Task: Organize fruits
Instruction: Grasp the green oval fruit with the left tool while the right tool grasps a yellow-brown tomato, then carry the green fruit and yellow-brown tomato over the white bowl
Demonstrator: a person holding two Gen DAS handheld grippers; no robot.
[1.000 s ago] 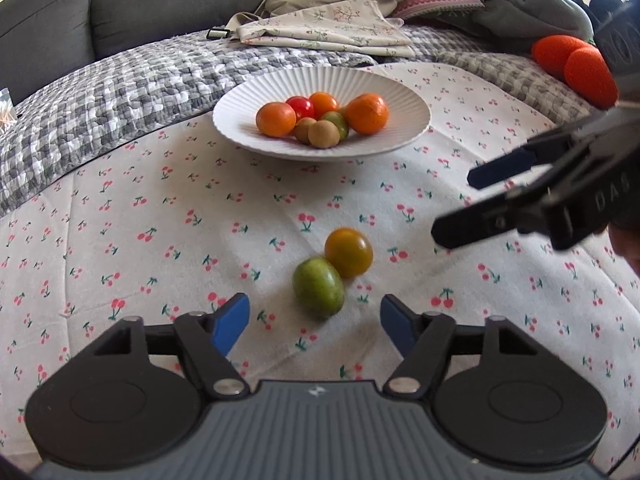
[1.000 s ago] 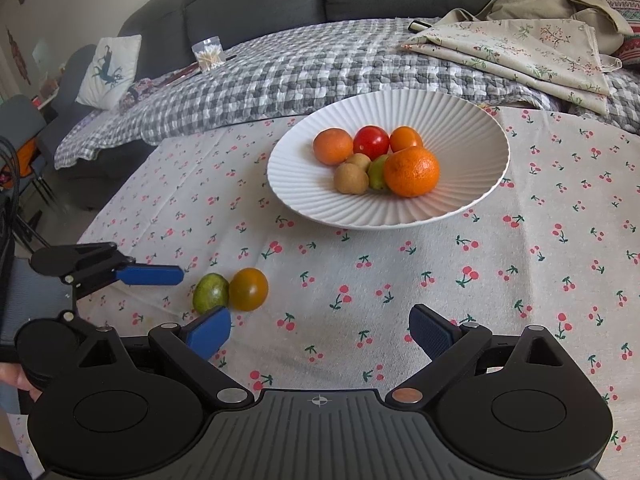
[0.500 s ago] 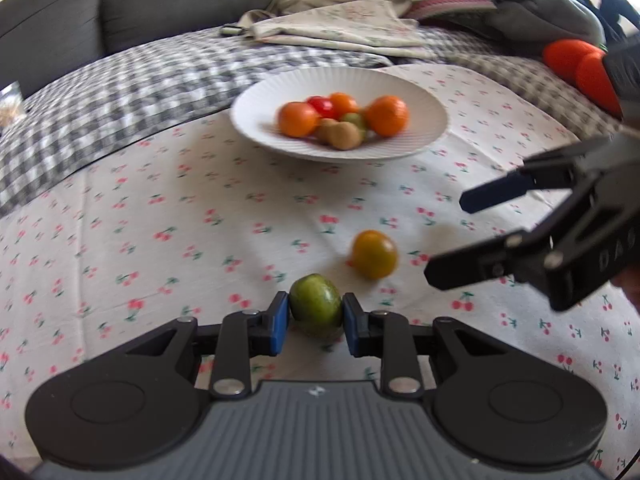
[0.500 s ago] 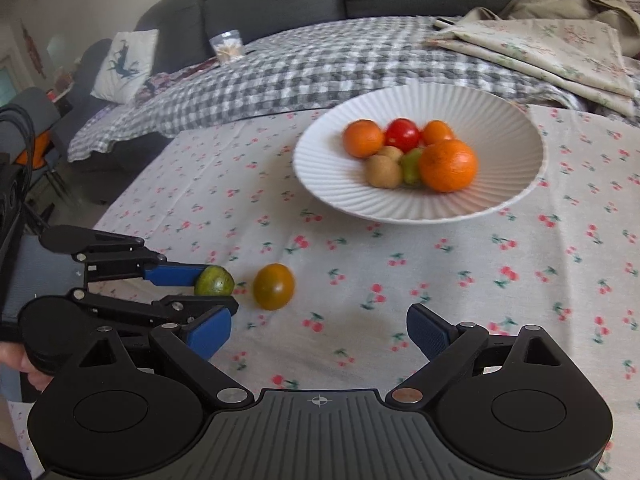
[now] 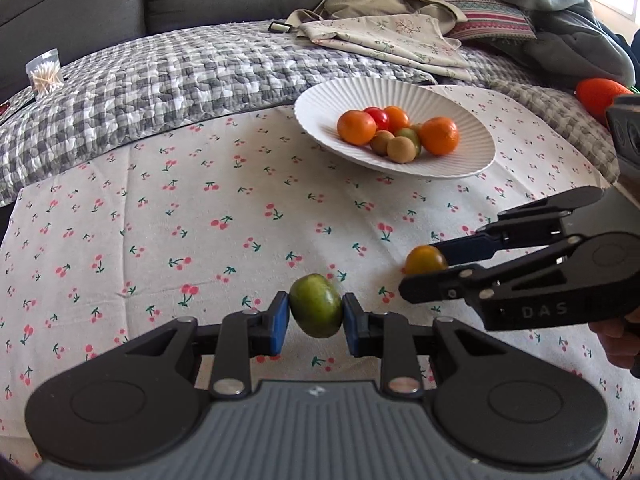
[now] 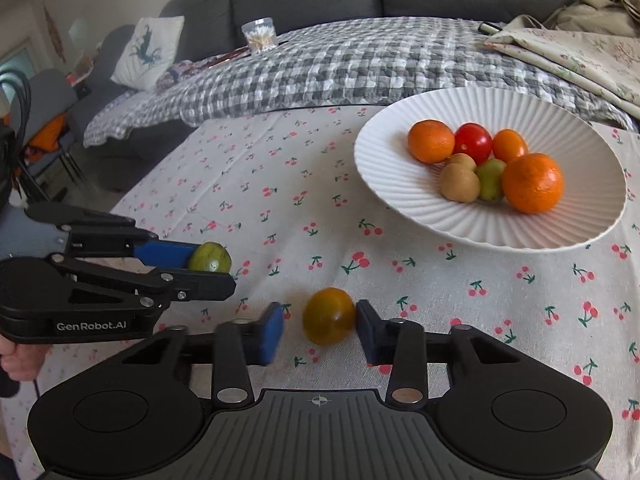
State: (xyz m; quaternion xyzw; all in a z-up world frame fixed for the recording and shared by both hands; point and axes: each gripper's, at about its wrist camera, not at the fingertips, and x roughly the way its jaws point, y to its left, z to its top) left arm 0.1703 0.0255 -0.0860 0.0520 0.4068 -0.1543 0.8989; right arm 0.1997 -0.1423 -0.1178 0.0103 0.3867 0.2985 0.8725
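Small green fruit point(image 5: 316, 311), smooth and a bit oval, pinched between the blue pads point(image 5: 279, 323) of the left gripper point(image 5: 314, 322), just above the cherry-print tablecloth point(image 5: 200, 216). Orange-yellow tomato point(image 6: 329, 315), round and shiny, down on the cloth between the right gripper point(image 6: 319, 332) fingers: touching the right pad, small gap on the left, so not clamped yet. White ribbed bowl point(image 6: 576, 128) of fruit further back.
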